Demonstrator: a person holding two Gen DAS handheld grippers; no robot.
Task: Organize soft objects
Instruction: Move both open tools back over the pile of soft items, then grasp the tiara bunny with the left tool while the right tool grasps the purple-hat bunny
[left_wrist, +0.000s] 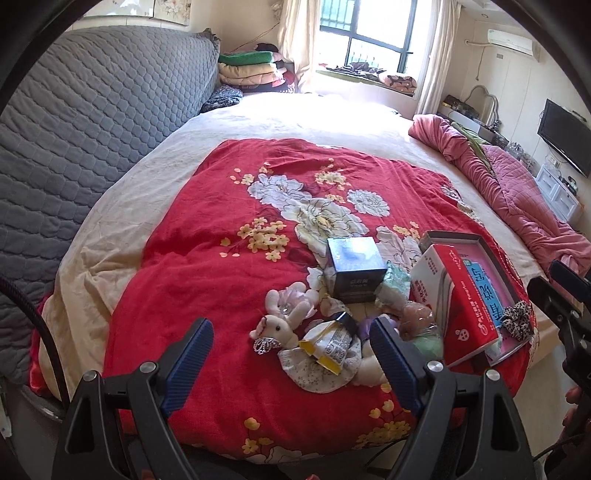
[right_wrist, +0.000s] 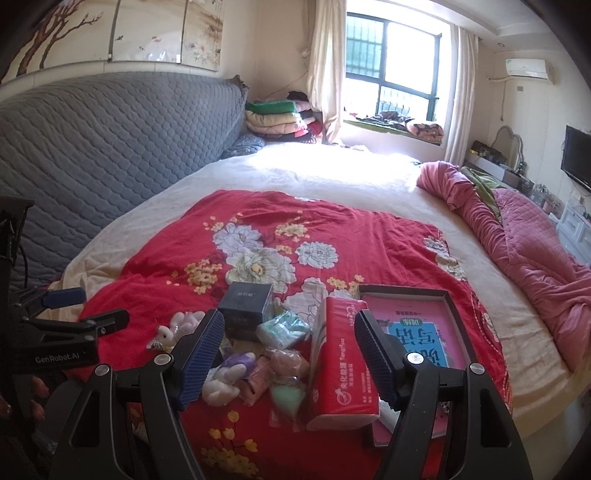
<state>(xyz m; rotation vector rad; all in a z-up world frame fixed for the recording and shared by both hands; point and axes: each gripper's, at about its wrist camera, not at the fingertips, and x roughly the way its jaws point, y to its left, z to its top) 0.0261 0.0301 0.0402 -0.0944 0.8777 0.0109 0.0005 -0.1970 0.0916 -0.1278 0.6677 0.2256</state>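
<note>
You have barely begun: both your left tool (left_wrist: 291, 354) and right tool (right_wrist: 288, 354) hang released and empty above the white plush rabbit (left_wrist: 280, 332), red tissue pack (right_wrist: 343, 362) and other soft items lying unsorted on the red floral quilt (left_wrist: 207, 258).

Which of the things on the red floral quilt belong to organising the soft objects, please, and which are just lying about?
Belong to the job:
- rabbit toy
- purple and white plush toy
- leopard scrunchie
- green sponge
- tray, probably where they go

Just lying about:
- dark box
- red tissue pack
- snack packet
- pink blanket
- folded bedding
</note>
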